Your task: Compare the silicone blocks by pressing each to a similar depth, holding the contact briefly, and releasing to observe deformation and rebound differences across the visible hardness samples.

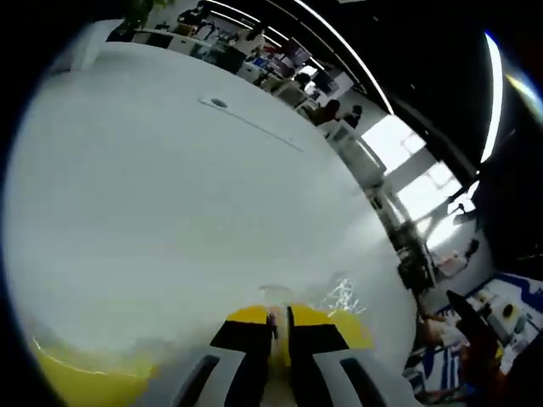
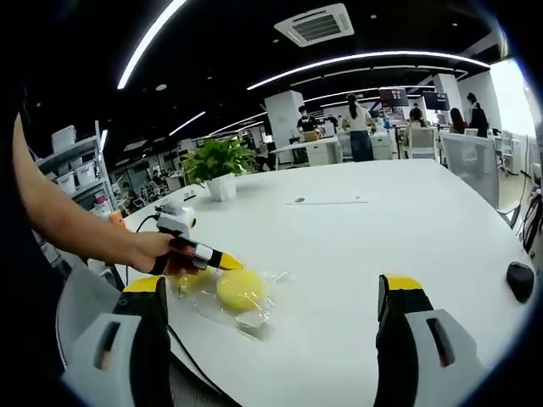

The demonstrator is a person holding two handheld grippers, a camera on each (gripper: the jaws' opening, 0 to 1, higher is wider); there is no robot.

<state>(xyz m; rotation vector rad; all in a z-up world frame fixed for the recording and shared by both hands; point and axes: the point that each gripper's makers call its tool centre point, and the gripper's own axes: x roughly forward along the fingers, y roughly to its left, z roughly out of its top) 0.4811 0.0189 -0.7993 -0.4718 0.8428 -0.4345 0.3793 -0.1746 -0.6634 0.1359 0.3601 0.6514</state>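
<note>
A round yellow silicone block (image 2: 240,290) lies on the white table (image 2: 356,237) inside a clear plastic bag (image 2: 254,318). A second yellow piece (image 2: 192,281) lies just left of it in the same bag. A person's hand holds my left gripper (image 2: 227,262), which is shut, with its yellow-and-black tips touching the top edge of the round block. In the left gripper view the left gripper (image 1: 281,314) points down at the yellow block (image 1: 344,326), with crinkled plastic (image 1: 342,297) beside it. My right gripper (image 2: 270,285) is open wide, hanging near the table's front edge with nothing between its fingers.
A potted plant (image 2: 219,165) stands at the back of the table, and a black mouse (image 2: 519,280) lies at the right edge. A thin flat strip (image 2: 329,201) lies mid-table. A cable (image 2: 140,229) trails at the left. People and desks fill the office behind.
</note>
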